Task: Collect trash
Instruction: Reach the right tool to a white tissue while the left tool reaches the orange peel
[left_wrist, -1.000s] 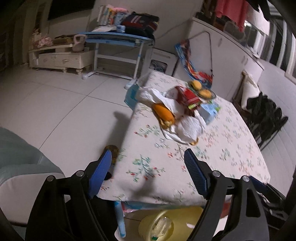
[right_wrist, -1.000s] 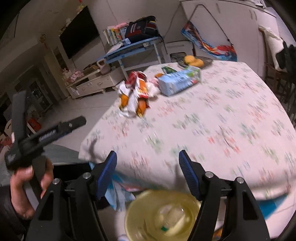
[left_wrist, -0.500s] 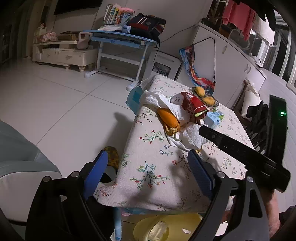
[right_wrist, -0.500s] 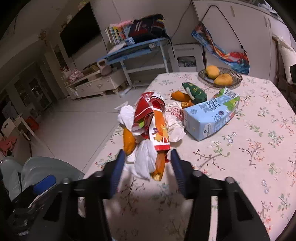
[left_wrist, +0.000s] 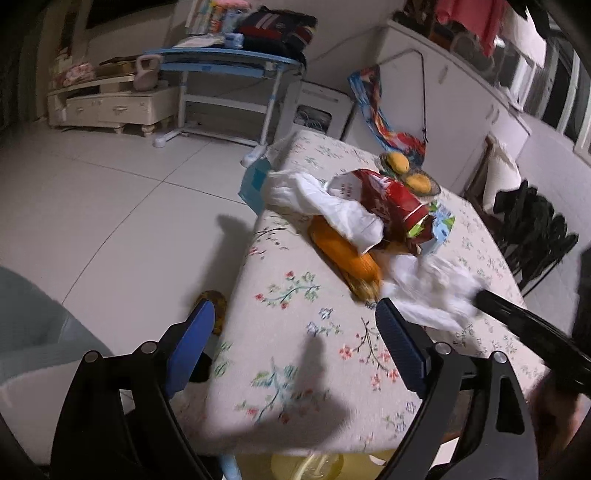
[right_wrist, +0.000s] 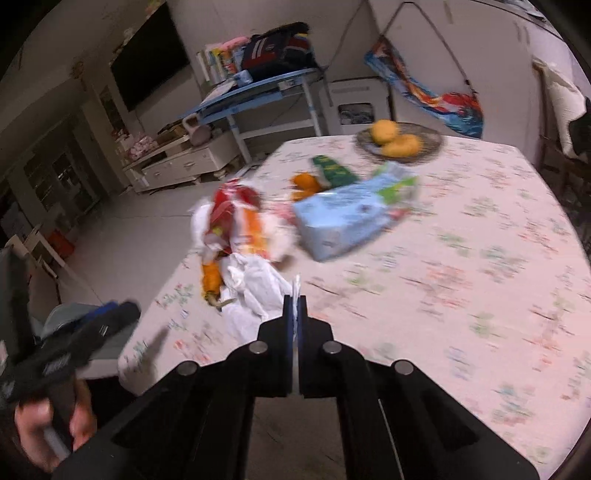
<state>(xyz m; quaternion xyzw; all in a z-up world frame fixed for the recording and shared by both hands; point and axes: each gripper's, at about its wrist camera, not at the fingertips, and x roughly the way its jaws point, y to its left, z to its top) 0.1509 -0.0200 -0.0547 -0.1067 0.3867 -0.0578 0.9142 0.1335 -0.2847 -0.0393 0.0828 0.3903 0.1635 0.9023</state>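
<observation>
Two hand-held grippers work over the floral-clothed surface (right_wrist: 461, 258). The right hand-held gripper (right_wrist: 295, 295) is clenched on an edge of the crumpled white plastic bag (right_wrist: 258, 291), a thin fold of it pinched between the blue pads. The left hand-held gripper (left_wrist: 295, 332) is released, its blue fingers (left_wrist: 399, 347) spread wide above the near end of the surface, touching nothing.

The trash heap lies at about 11 o'clock from the right hand-held gripper, near the surface's left edge: the white bag, a red crinkled snack wrapper (right_wrist: 229, 210) on top of it, and an orange peel-like piece (right_wrist: 210, 277) just beside. At 12 o'clock, just behind the heap, a light blue carton (right_wrist: 347, 218) lies on its side, with a green packet (right_wrist: 332, 171) and an orange fruit (right_wrist: 306, 182) beyond it. A dark round plate (right_wrist: 432, 142) holding yellow fruit sits at the far end, well apart. In the left wrist view a yellow round bin (left_wrist: 306, 465) shows below the near edge.
</observation>
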